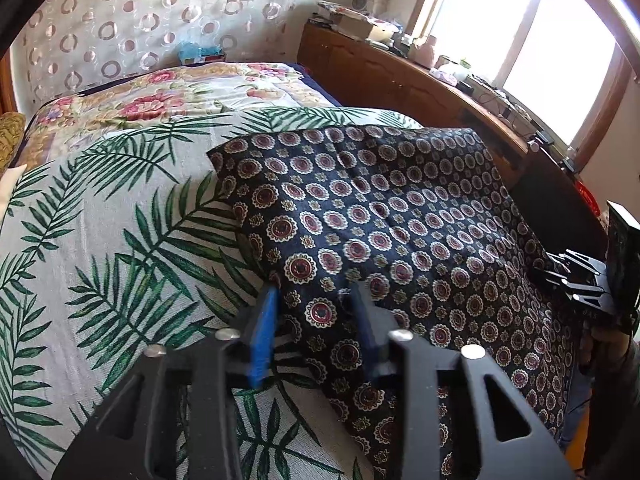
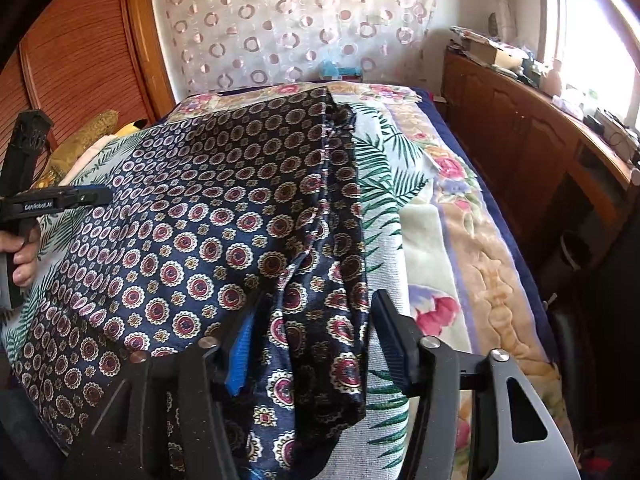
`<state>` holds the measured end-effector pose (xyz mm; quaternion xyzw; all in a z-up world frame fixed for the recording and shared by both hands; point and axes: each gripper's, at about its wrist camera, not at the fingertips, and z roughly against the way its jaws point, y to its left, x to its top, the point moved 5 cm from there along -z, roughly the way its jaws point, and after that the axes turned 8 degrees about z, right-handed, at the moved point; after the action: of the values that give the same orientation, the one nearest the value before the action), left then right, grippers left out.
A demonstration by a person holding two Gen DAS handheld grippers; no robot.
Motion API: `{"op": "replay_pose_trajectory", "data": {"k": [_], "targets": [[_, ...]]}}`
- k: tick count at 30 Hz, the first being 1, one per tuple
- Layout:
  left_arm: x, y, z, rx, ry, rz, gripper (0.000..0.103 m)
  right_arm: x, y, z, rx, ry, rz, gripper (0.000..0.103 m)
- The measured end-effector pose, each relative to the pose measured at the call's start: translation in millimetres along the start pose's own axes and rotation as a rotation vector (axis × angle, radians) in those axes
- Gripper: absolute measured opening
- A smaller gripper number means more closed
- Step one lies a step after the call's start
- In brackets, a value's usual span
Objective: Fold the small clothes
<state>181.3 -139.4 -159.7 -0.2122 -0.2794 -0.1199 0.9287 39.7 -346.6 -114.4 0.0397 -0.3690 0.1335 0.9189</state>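
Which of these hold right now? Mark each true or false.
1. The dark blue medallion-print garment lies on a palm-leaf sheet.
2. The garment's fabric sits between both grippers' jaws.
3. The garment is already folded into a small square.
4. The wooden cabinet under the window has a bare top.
1. True: the dark blue medallion-print garment lies on the palm-leaf sheet.
2. True: fabric sits between the jaws of the left gripper and the right gripper.
3. False: it lies spread wide, only one edge doubled over.
4. False: the wooden cabinet has small items crowding its top.
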Motion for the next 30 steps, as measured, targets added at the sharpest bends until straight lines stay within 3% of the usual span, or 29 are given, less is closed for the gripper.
{"op": "replay_pose_trajectory", "data": {"k": [1, 2, 3, 5, 16, 24, 30], "targets": [[-0.1, -0.6, -0.1, 0.001, 0.002, -0.007, 0.018, -0.1, 1.3, -0.3, 0.005, 0.000, -0.001, 0.033], [0.2, -1.6, 0.5, 0.001, 0.000, -0.012, 0.012, -0.2, 3.0, -0.3, 0.033, -0.003, 0.000, 0.018], [0.8, -2.8, 1.1, 0.000, 0.000, -0.018, 0.009, -1.1, 7.4, -0.2, 0.058, -0.004, -0.001, 0.010], [3.2, -5.1, 5.8, -0.004, -0.014, -0.029, 0.005, -0.7, 10.8, 0.0, 0.065, -0.006, 0.011, 0.007], [24.4, 17.4, 40.6, 0.054, -0.105, -0.044, 0.004, 13.1, 41.1, 2.6, 0.090, -0.056, 0.063, 0.005], [32.5, 73.1, 79.3, 0.137, -0.166, 0.026, 0.004, 35.2, 86.1, -18.8, 0.189, -0.083, 0.099, 0.005], [22.8, 109.7, 90.8, 0.177, -0.158, 0.068, 0.004, 45.2, 123.8, -38.2, 0.229, -0.088, 0.131, 0.005]]}}
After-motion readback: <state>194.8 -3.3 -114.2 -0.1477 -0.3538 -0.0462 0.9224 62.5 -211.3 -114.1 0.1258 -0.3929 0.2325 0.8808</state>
